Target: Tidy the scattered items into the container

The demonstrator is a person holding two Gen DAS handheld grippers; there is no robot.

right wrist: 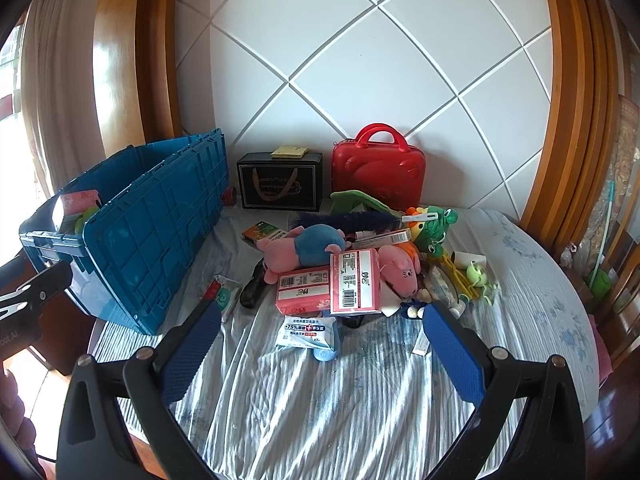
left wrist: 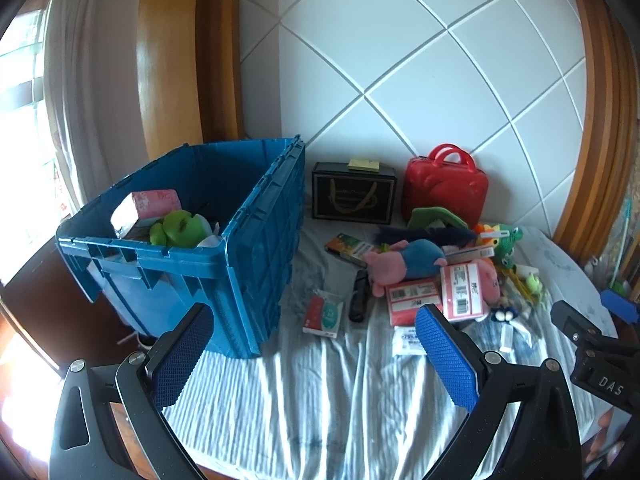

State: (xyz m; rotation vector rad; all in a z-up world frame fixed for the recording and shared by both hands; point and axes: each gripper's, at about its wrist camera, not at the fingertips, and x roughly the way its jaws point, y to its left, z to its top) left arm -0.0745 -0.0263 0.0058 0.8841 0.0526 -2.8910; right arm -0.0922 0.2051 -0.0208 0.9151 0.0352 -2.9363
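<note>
Blue crate point(left wrist: 256, 248), at the left of the bed: holds a green apple plush point(left wrist: 178, 227) and a pink packet point(left wrist: 154, 204), with more beneath that I cannot make out. Black gift box point(right wrist: 280, 182) with a yellow note pad point(right wrist: 289, 152) on top, and a red case point(right wrist: 378, 172), both against the quilted wall. Scattered pile at centre right: pink and blue plush point(right wrist: 304, 246), two pink tissue packs point(right wrist: 344, 284), green frog toy point(right wrist: 434, 226), a wipes pack point(right wrist: 306, 332) reading "75%". My right view alone shows the wipes label clearly; my left view alone looks down into the crate, and shows "DAS" on the other tool at its right edge. My left gripper point(left wrist: 316, 354) and my right gripper point(right wrist: 322, 352): both spread wide, holding nothing.
</note>
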